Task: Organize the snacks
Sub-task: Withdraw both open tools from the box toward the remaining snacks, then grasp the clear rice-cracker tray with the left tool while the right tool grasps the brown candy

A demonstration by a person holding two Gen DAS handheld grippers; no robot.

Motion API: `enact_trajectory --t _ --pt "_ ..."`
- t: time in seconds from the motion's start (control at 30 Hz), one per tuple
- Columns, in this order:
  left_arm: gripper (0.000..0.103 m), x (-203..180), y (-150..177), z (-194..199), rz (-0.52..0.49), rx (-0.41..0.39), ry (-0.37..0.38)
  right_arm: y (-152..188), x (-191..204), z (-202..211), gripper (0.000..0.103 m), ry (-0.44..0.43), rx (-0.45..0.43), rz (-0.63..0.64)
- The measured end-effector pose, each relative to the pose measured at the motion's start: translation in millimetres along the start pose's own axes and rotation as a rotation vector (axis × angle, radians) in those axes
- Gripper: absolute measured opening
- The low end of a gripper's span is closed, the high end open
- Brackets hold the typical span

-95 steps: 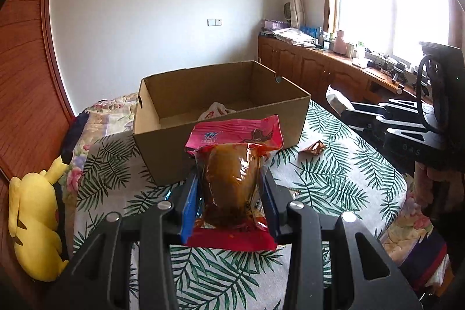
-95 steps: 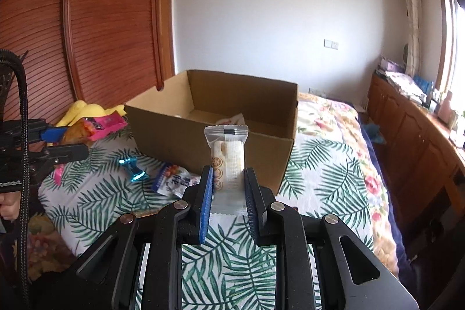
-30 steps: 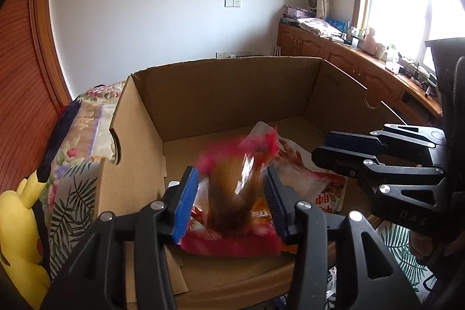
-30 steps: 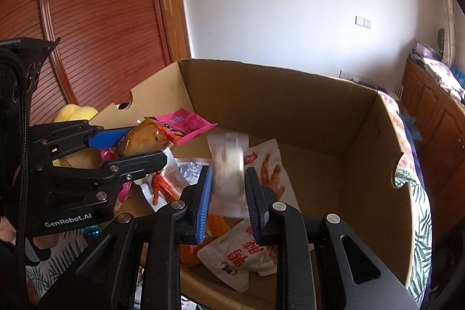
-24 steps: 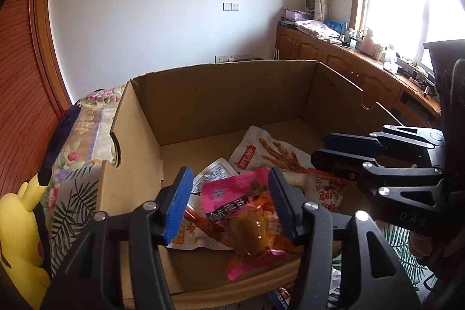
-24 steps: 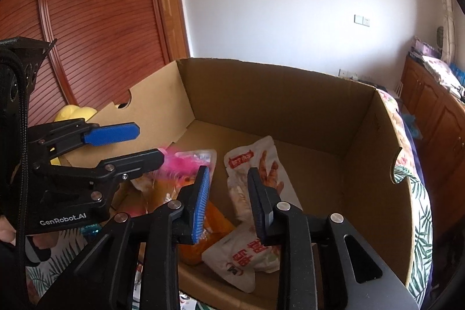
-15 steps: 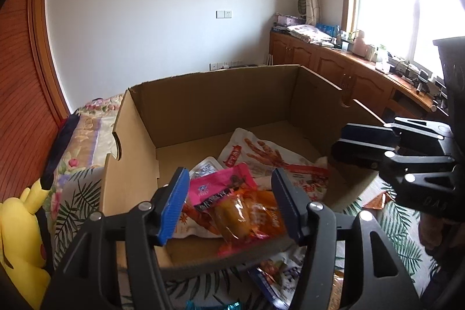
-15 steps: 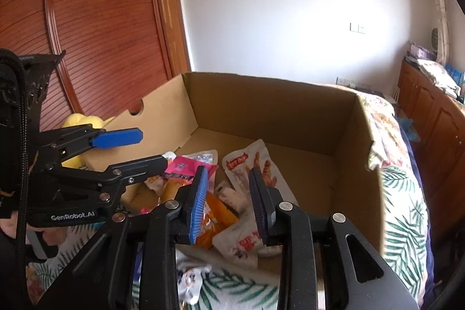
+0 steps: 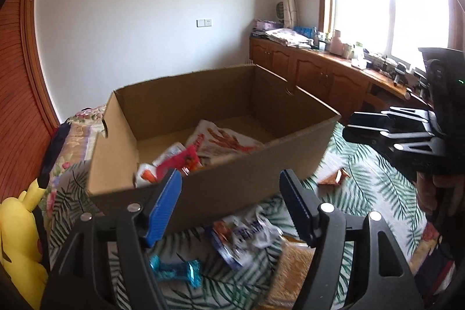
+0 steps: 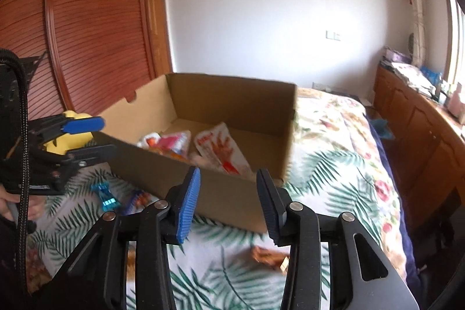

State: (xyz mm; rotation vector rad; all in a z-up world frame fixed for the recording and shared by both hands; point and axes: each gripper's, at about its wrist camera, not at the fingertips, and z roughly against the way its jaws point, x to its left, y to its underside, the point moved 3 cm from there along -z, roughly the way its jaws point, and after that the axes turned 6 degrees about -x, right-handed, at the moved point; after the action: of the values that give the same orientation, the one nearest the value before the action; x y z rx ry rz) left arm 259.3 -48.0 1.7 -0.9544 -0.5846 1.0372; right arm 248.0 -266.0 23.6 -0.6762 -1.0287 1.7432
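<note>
An open cardboard box (image 9: 241,182) stands on the leaf-print cloth and holds several snack packets, among them a pink one (image 9: 180,161) and a white one with red print (image 9: 223,140). It also shows in the right wrist view (image 10: 232,191). My left gripper (image 9: 229,207) is open and empty, in front of the box's near wall. My right gripper (image 10: 228,198) is open and empty, also in front of the box. On the cloth lie a blue-and-white packet (image 9: 244,234), a turquoise wrapped candy (image 9: 177,270) and a small orange packet (image 9: 334,177).
A yellow plush toy (image 9: 17,240) lies at the left edge. Wooden cabinets (image 9: 319,71) with clutter run under the window at the right. A wooden sliding door (image 10: 87,28) stands behind the box. A brown snack (image 10: 270,257) lies near my right gripper.
Both grippers let go of their packets into the box, then drew back out of it. They now sit lower, in front of its near wall, with jaws wider open.
</note>
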Motion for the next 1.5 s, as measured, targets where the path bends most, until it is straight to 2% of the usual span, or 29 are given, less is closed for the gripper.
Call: enact_trajectory --t 0.23,0.4,0.5,0.73,1.07,1.27,1.37,1.43,1.5 --pt "0.071 -24.5 33.1 0.3 -0.014 0.050 0.032 39.4 -23.5 -0.8 0.043 0.057 0.086 -0.008" --pt "0.071 -34.7 55.7 -6.4 -0.003 0.097 0.044 62.5 -36.3 -15.1 0.043 0.064 0.154 -0.027" --pt "0.071 -37.8 69.5 -11.1 0.005 0.131 0.049 71.5 -39.6 -23.8 0.043 0.065 0.180 -0.034" --pt "0.070 -39.6 90.8 -16.4 0.033 0.180 0.058 86.3 -43.7 -44.1 0.051 0.075 0.239 -0.024" --pt "0.070 -45.6 104.6 -19.0 0.043 0.195 0.065 96.1 -32.8 -53.5 0.052 0.061 0.280 0.029" --pt "0.070 -51.7 104.0 -14.2 0.033 0.178 0.058 99.7 -33.9 -53.3 0.049 0.047 0.275 0.015" --pt "0.070 -52.7 101.2 -9.8 0.035 0.163 0.065 100.2 -34.3 -51.7 0.042 0.047 0.271 0.008" --pt "0.070 -54.5 99.5 -7.0 0.036 0.152 0.073 98.6 -35.6 -51.5 0.031 0.050 0.266 0.007" --pt "0.070 -56.3 98.8 -5.8 0.030 0.149 0.079 97.4 -34.7 -49.7 0.028 0.050 0.256 0.012"
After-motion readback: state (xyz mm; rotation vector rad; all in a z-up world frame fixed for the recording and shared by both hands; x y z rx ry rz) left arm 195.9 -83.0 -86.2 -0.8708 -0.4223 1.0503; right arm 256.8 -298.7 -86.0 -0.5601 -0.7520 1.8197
